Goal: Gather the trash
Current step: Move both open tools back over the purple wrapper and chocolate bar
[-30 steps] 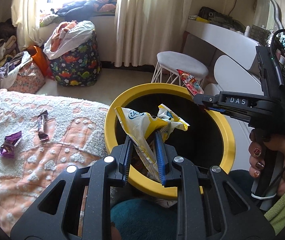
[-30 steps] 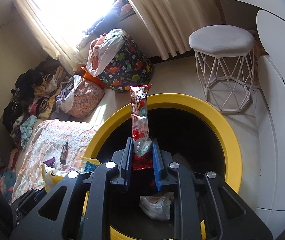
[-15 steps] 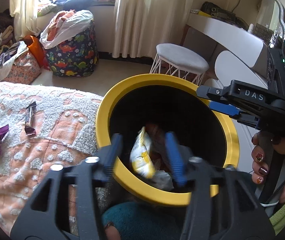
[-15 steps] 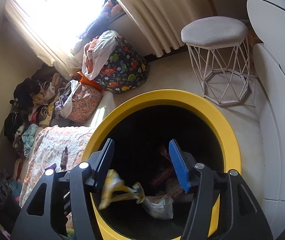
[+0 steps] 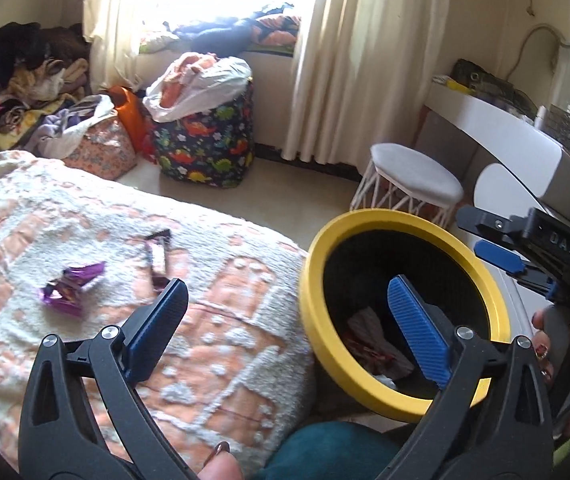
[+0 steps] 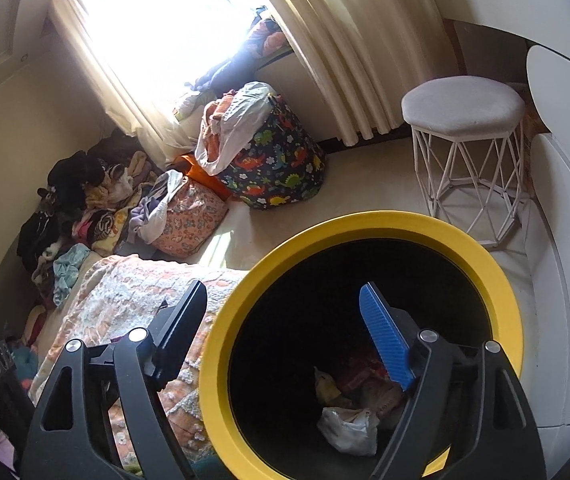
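Wrappers and a crumpled white bag (image 6: 347,426) already lie at the bottom of the yellow-rimmed bin (image 6: 365,224) beside the bed (image 5: 213,344). 2 pieces remain on the blanket: a purple wrapper (image 5: 69,288) and a dark candy wrapper (image 5: 157,251) near it. The left claw (image 5: 289,326) and right claw (image 6: 285,336) have both just been opening; each gapes wide and empty.

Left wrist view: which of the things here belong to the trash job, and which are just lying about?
Job:
- purple wrapper on the blanket
- dark wrapper beside it
- bin with trash inside
- left gripper and right gripper, both open and empty, jaws just opened

Lying about:
- stool
- dinosaur bag
- clothes pile
- curtain
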### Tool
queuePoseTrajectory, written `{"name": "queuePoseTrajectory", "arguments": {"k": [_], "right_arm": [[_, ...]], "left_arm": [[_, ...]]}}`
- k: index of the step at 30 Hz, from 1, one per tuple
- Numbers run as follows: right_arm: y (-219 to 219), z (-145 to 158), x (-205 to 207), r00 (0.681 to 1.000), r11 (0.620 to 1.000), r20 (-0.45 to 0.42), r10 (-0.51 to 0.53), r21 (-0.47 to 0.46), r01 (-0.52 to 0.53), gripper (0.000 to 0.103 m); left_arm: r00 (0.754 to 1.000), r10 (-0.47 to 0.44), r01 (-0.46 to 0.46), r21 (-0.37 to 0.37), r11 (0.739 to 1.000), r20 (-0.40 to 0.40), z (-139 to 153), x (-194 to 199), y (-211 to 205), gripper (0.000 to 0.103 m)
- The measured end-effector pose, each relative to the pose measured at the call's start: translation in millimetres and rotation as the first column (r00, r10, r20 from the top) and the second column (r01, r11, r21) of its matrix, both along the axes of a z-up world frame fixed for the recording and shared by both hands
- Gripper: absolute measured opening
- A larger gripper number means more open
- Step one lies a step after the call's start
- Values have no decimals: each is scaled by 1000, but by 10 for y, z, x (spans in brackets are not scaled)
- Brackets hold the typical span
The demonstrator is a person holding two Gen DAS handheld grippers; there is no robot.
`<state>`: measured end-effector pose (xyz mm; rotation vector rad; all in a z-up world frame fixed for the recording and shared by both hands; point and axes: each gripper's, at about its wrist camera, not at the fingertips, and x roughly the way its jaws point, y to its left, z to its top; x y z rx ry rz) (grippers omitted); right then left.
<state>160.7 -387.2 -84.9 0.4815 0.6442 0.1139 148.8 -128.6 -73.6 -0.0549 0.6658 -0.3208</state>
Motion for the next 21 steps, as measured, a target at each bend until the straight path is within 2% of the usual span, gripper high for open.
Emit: {"name": "queuePoseTrajectory", "arguments": {"k": [5, 11, 21], "right_arm": [[234, 81, 5, 998, 998, 35, 56, -32, -55, 76], [544, 104, 19, 990, 989, 47, 132, -76, -128, 76], [944, 137, 135, 975, 969, 35, 220, -120, -214, 76]], "left_arm": [[998, 62, -62, -1, 998, 29, 66, 19, 220, 92], [989, 143, -142, -37, 989, 30, 97, 50, 539, 92], [955, 295, -295, -72, 953, -4, 56, 137, 1173, 92]]}}
